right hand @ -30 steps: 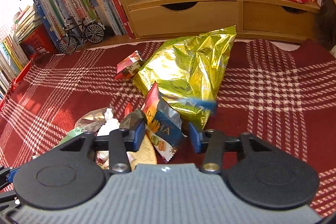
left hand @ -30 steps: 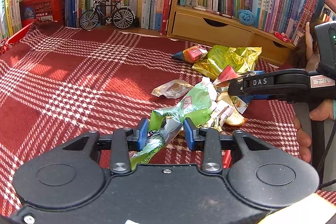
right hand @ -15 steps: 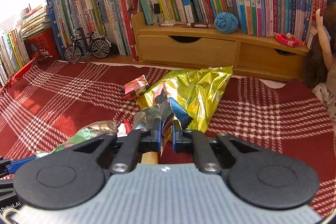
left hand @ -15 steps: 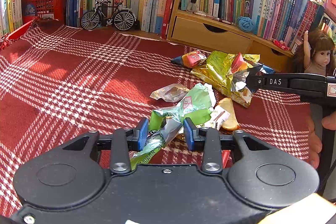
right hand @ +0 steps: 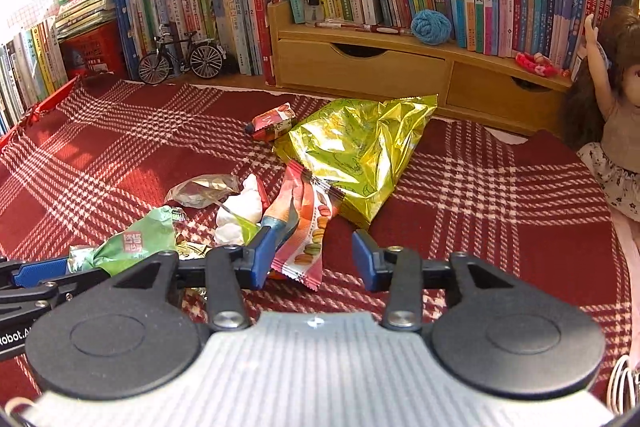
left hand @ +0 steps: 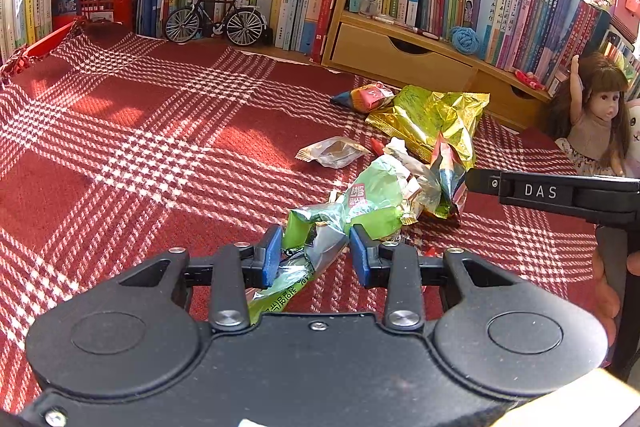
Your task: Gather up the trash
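Observation:
A pile of trash lies on the red plaid cloth (left hand: 120, 147). A green wrapper (left hand: 372, 195) (right hand: 132, 241) runs back between the fingers of my left gripper (left hand: 316, 255), which stands open around it. My right gripper (right hand: 310, 259) is open too, its tip (left hand: 470, 179) beside the pile. A pink macaron wrapper (right hand: 308, 227) (left hand: 448, 171) leans loose against its left finger. White crumpled paper (right hand: 244, 207), a clear wrapper (left hand: 334, 153), a gold foil bag (right hand: 360, 151) (left hand: 424, 115) and a small red packet (right hand: 272, 121) lie farther back.
A wooden drawer shelf (left hand: 400, 55) with rows of books lines the back. A model bicycle (left hand: 216, 19) stands at the back left, and a doll (left hand: 592, 119) sits at the right edge. A hand (left hand: 604, 299) holds the right gripper's handle.
My right gripper, shut on the macaron wrapper half a second ago, has carried it left onto the pile and opened. The wrapper now lies loose. My left gripper has barely moved.

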The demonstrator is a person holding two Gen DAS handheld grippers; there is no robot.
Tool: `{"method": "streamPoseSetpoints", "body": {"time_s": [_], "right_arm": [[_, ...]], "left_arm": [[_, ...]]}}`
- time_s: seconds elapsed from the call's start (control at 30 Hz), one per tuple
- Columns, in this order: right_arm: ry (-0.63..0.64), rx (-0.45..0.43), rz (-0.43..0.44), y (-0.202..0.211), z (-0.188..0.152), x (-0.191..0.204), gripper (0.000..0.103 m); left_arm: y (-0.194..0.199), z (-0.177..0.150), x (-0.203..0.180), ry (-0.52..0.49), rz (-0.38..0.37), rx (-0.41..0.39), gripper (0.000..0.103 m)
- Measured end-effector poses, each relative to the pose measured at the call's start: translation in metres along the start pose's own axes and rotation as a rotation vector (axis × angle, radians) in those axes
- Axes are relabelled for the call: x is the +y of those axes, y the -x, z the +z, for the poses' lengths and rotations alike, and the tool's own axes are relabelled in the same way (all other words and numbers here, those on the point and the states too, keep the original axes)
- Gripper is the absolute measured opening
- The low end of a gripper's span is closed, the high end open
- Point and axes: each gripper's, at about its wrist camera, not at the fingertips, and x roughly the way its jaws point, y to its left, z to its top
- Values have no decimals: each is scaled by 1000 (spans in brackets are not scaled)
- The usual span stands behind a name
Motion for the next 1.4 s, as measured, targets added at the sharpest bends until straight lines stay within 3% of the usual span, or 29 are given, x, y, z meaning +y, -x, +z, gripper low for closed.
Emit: {"method": "streamPoseSetpoints", "body": {"time_s": [0.13,0.37,0.53,0.57,0.63,0.77,1.13,1.4], "right_arm": [[-54,-19,25,-5,5,0,69],[-227,21,57,-36,14,-12,76],[-240,62,59,-54,15,-14,78],[-245,75,66,-57,14,-15,71],[-250,101,80,-60,14,-15,48],[-241,90,83,-55,13,-14,35],[-253,17,54,-14,9,-18,35],[-253,-17,39,38,-17,-3,35]], "left_arm": [[1,1,6,13,8,0,34],[-3,6,15,34,30,-6,34],[-10,9,19,47,40,-1,34],[-11,10,20,48,40,0,34],[-13,10,19,50,42,-1,34],[-17,11,17,48,39,-4,34],[5,2,10,31,20,-24,34],[65,-29,17,28,16,-51,34]]}}
